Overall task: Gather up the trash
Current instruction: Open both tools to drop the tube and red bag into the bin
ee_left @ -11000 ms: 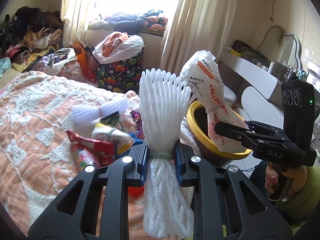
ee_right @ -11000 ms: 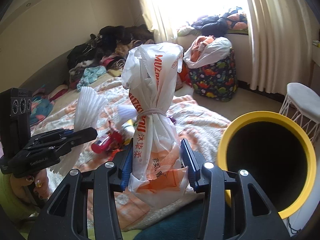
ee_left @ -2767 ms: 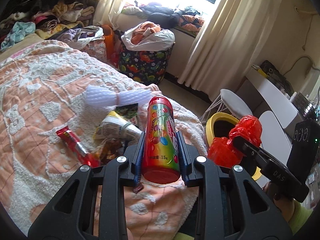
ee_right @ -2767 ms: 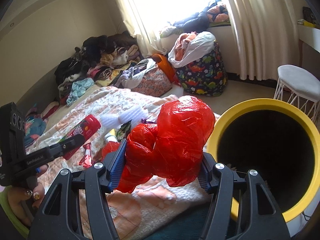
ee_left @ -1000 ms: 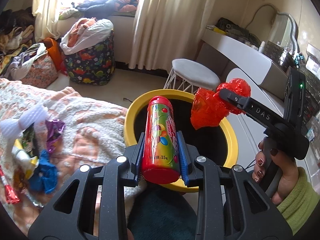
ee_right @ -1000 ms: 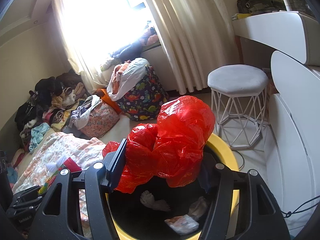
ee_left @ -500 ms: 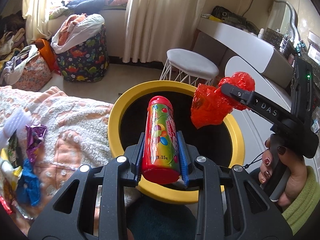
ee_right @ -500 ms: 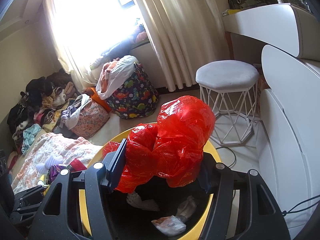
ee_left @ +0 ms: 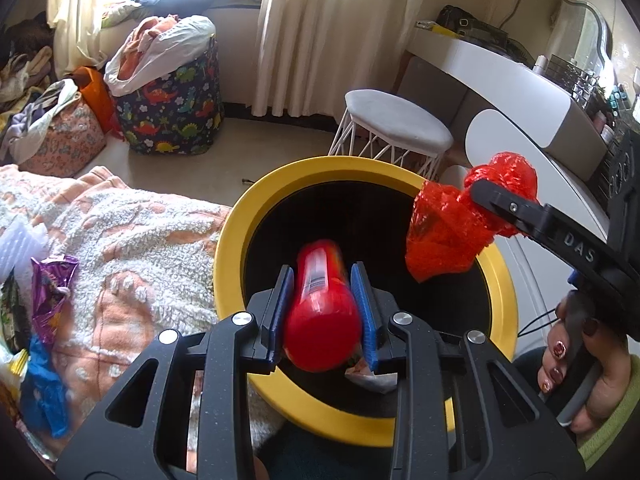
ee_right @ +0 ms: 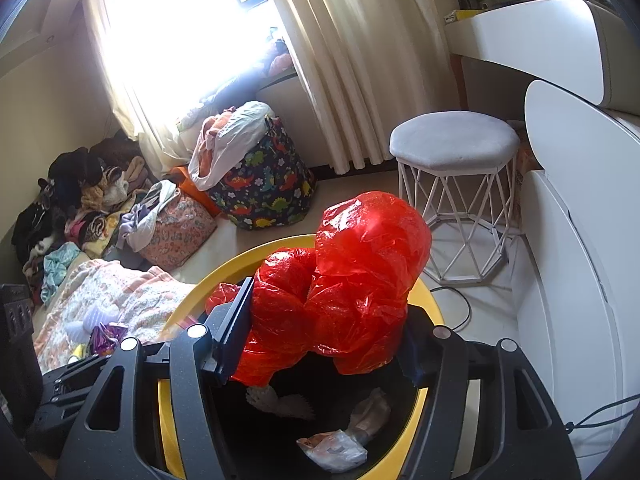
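Red candy tube (ee_left: 322, 320) clamped between left fingers (ee_left: 360, 304); red bag (ee_right: 344, 284) between right fingers (ee_right: 234, 320), over bin (ee_left: 232, 240).

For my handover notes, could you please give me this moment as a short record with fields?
Left gripper: shut on red candy tube, tilted down over the bin mouth
Right gripper: shut on crumpled red plastic bag, above the bin
Bin: yellow-rimmed bin, black inside
Bin contents: white bag and white foam net at the bottom
Still on bed: purple wrapper, blue wrapper
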`<state>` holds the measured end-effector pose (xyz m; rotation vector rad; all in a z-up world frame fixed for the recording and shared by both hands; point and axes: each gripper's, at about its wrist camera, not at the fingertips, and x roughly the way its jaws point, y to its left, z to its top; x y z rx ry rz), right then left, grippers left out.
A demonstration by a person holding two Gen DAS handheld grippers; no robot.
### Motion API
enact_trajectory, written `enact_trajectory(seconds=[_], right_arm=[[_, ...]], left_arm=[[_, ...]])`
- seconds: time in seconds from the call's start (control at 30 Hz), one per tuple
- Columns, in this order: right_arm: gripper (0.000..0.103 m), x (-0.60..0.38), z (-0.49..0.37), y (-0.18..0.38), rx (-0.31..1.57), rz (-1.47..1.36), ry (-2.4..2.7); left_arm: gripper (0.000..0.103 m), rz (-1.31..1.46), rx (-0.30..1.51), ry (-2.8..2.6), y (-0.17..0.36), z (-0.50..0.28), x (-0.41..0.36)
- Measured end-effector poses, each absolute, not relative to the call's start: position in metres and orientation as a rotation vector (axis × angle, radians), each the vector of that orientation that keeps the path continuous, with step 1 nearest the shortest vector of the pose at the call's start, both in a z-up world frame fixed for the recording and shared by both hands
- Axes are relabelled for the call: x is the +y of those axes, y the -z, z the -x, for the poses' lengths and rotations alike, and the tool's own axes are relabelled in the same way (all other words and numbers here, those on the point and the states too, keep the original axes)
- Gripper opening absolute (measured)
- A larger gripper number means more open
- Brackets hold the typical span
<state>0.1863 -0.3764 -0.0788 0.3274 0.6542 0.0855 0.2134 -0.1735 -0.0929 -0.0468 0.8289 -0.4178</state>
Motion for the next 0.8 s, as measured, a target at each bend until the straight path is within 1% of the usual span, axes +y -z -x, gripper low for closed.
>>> enact_trajectory(seconds=[0.17, 0.37, 0.43, 0.5, 0.53, 0.6, 0.63, 0.7, 0.73, 0.77, 0.8], right_arm=[[0.060, -0.375, -0.189, 0.081, 0.665, -0.324, -0.091], [0.067, -0.373, -0.192, 0.082, 0.666, -0.319, -0.108], [0.067, -0.371, -0.192, 0.083, 0.668, -0.316, -0.117], [0.069, -0.369, -0.192, 0.082, 0.668, -0.308, -0.122], [0.072, -0.368, -0.192, 0.082, 0.666, -0.306, -0.124], [0.073, -0.366, -0.191, 0.081, 0.659, -0.301, -0.126], [0.073, -0.366, -0.191, 0.080, 0.657, -0.300, -0.127], [0.074, -0.366, -0.191, 0.079, 0.654, -0.298, -0.126], [0.074, -0.366, -0.191, 0.079, 0.652, -0.299, -0.125], [0.076, -0.366, -0.191, 0.079, 0.650, -0.300, -0.125], [0.076, -0.365, -0.191, 0.078, 0.645, -0.300, -0.125]], left_arm=[[0.023, 0.047, 0.829, 0.419, 0.094, -0.220, -0.175], [0.024, 0.057, 0.823, 0.405, 0.092, -0.222, -0.171], [0.030, 0.061, 0.820, 0.397, 0.091, -0.221, -0.169], [0.040, 0.071, 0.816, 0.388, 0.090, -0.219, -0.167], [0.042, 0.074, 0.815, 0.383, 0.089, -0.219, -0.165], [0.053, 0.076, 0.810, 0.373, 0.087, -0.218, -0.163], [0.055, 0.078, 0.804, 0.366, 0.086, -0.217, -0.161], [0.065, 0.084, 0.797, 0.358, 0.084, -0.215, -0.159], [0.066, 0.086, 0.794, 0.357, 0.083, -0.214, -0.158], [0.072, 0.086, 0.789, 0.353, 0.082, -0.212, -0.157], [0.080, 0.083, 0.784, 0.347, 0.080, -0.211, -0.156]])
